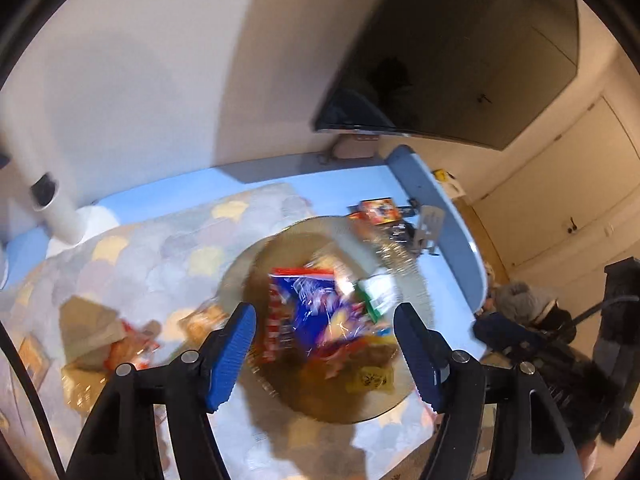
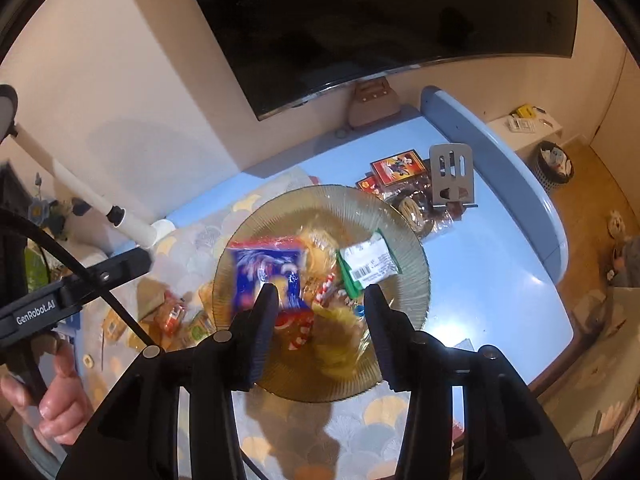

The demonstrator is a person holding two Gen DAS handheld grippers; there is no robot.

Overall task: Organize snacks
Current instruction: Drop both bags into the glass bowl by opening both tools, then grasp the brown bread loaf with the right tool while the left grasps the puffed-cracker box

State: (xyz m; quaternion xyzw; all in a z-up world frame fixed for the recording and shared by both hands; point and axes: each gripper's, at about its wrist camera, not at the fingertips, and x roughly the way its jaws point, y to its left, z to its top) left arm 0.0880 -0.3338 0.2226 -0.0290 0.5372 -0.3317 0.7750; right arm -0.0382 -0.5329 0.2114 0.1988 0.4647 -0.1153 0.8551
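Amber ribbed glass, the bowl (image 2: pixel 404 232) on the table (image 2: pixel 500 288) already holds the blue snack packet (image 2: pixel 266 270) and the green-edged labelled packet (image 2: pixel 370 266), so I judge the filling step is under way. Both the left gripper (image 1: pixel 325 330) and right gripper (image 2: pixel 320 312) hover above the bowl with jaws spread and empty, the blue packet below between them. More snacks (image 2: pixel 172 314) lie just left of the bowl; the next move calls for reaching there and pinching 1.

Snack pkts (image 2: pixel 320 284) piled in amber bowl (image 2: pixel 416 264), blurry.
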